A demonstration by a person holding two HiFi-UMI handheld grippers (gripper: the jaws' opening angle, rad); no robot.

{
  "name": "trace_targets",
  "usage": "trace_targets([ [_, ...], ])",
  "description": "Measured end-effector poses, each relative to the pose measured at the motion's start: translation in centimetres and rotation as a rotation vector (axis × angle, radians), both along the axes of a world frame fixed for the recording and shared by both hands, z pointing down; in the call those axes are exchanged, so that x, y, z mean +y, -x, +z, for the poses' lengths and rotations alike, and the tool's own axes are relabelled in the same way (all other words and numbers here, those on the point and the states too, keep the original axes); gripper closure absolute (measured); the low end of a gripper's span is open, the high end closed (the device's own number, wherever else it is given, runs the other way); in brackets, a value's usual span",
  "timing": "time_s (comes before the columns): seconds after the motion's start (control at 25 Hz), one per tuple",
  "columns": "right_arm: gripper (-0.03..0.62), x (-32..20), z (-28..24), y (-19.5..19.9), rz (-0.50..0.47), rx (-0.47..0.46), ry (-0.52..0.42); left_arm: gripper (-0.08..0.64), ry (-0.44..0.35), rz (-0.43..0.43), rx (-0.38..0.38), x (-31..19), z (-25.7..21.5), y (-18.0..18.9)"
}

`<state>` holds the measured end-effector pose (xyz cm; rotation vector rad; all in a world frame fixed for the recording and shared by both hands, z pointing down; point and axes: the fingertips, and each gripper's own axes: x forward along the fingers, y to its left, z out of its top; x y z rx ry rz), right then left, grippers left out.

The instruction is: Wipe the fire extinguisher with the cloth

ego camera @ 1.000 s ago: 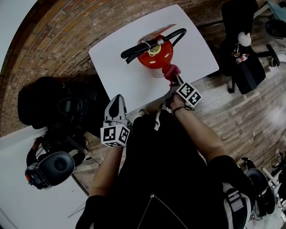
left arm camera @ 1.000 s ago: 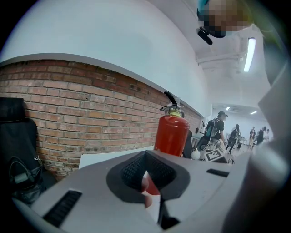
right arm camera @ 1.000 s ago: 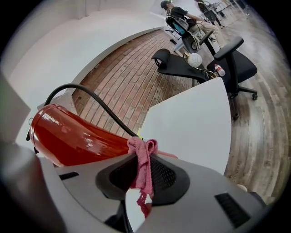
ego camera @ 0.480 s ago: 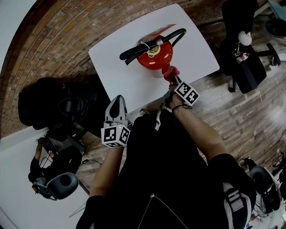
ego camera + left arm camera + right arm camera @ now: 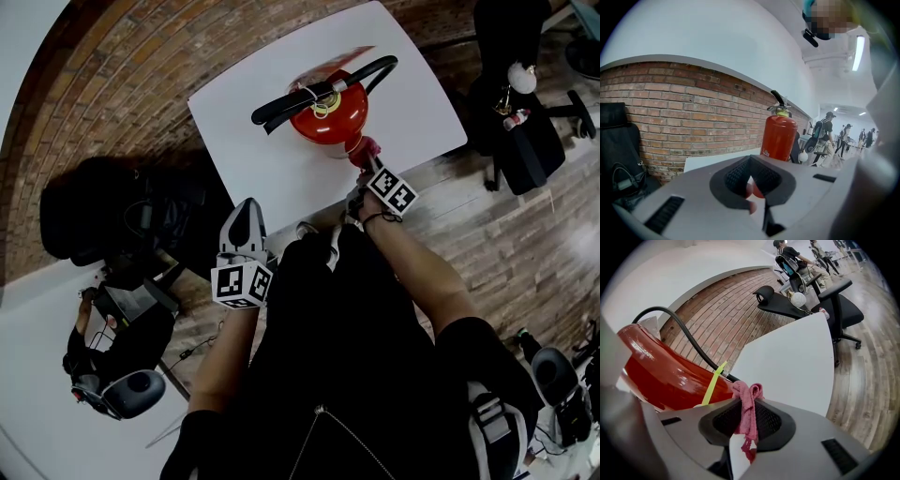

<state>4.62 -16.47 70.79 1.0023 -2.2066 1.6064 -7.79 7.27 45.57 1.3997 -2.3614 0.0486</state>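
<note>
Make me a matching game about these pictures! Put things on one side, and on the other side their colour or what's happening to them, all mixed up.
Things:
1. fire extinguisher
2. cloth
3. table
4. left gripper

Clues:
A. white
B. shut, with nothing in it
C. red, standing upright
D. pink, pinched in the right gripper

Pairs: 1-C, 2-D, 3-A, 4-B
</note>
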Motion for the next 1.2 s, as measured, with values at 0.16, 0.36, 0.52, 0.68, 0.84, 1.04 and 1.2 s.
trace_targets([
  [0.16, 0.505, -0.1, 1.3, 0.0, -0.002, 0.017, 0.002, 0.532, 0.005, -0.010, 0.003, 0.2, 0.2, 0.2],
  [0.36, 0.505, -0.2, 3.2, 0.2, -0.018, 0.036, 0.004, 0.532, 0.013, -0.023, 0.004, 0.3, 0.5, 0.4],
  [0.52, 0.505, -0.2, 4.7, 0.1, -0.030, 0.061, 0.004, 0.532, 0.020, -0.036, 0.004, 0.5, 0.5, 0.4],
  [0.68, 0.505, -0.5, 5.9, 0.3, -0.047, 0.085, -0.026, 0.532, 0.024, -0.041, 0.001, 0.6, 0.7, 0.7],
  [0.84, 0.505, -0.5, 6.4, 0.3, -0.066, 0.097, -0.061, 0.532, 0.025, -0.040, 0.006, 0.8, 0.9, 1.0],
  [1.04, 0.505, -0.3, 6.2, 0.2, -0.095, 0.112, -0.069, 0.532, 0.024, -0.005, 0.014, 0.6, 0.9, 1.6],
  [1.2, 0.505, -0.1, 3.9, -1.3, -0.081, 0.096, -0.087, 0.532, 0.014, 0.052, 0.028, -0.3, 0.7, 2.6],
])
